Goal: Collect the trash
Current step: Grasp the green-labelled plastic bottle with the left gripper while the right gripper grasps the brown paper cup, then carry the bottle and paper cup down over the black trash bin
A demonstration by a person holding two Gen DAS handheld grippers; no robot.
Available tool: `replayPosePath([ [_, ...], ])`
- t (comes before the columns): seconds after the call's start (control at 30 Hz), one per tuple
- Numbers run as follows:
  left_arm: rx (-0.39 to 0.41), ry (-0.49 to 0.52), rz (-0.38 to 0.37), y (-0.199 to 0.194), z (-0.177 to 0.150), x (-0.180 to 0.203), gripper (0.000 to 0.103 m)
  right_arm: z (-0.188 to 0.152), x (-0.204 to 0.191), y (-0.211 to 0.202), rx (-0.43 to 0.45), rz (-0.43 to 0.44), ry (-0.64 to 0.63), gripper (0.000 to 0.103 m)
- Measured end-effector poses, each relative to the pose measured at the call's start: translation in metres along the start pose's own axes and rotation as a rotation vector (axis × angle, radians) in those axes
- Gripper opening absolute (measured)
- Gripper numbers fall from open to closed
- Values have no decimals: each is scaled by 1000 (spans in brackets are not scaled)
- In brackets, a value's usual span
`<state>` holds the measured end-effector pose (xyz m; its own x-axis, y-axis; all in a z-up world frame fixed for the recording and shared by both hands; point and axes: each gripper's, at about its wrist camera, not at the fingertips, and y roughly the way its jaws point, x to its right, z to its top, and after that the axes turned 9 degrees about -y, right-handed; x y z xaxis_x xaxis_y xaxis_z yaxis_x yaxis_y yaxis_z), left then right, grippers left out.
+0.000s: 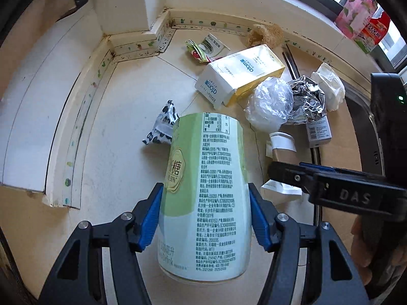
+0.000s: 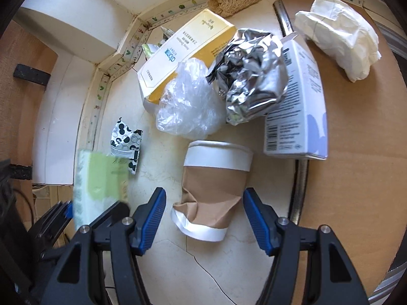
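The left gripper (image 1: 206, 213) is clamped on a green-and-white drink bottle (image 1: 203, 193), blue pads pressed to its sides about midway along the label, the bottle lifted clear of the pale countertop (image 1: 122, 157); the right gripper (image 2: 204, 218) stands wide, its jaws either side of a crushed brown paper cup (image 2: 211, 190) with a white lid, which lies on its side just ahead and untouched.

The bottle looks like thin plastic and probably empty, so light and a little springy; the grip across the label seems sound. The cup is already creased and soft; it should give way under pressure, so I would take it across the brown waist, not the stiffer lid end.

Beyond the cup lie a clear plastic bag (image 2: 188, 101) and a ball of crumpled foil (image 2: 251, 76), touching each other; behind them a yellow-and-white carton (image 2: 183, 53); to the right a white box (image 2: 297, 106) with a barcode, and a wad of tissue (image 2: 338, 33) on brown cardboard (image 2: 361, 152); a black-and-white spotted wrapper (image 2: 126, 139) lies left.

The carton reads "atom"; the bottle shows "Drink", "糖" and dense Chinese print, too small for me; the right gripper's body reads "DAS".
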<state>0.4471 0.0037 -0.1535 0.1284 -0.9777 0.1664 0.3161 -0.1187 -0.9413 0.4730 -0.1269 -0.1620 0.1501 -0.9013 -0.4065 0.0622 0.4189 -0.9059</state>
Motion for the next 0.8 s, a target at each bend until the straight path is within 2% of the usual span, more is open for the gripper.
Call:
replayPosePath([
  [0.13, 21, -36, -21, -15, -20, -18, 61, 1, -11, 7, 9, -67, -30, 64],
  [0.27, 36, -81, -28, -26, -34, -36, 61, 0, -26, 11, 18, -137, -84, 56],
  [0.43, 50, -126, -40, -37, -51, -55, 61, -9, -41, 12, 36, -198, -140, 52],
  [0.6, 58, -131, -50, -47, -70, -65, 61, -24, -51, 6, 58, -210, -167, 51],
  [0.8, 67, -133, -82, -65, -101, -75, 61, -53, -56, -17, 89, -173, -149, 51],
])
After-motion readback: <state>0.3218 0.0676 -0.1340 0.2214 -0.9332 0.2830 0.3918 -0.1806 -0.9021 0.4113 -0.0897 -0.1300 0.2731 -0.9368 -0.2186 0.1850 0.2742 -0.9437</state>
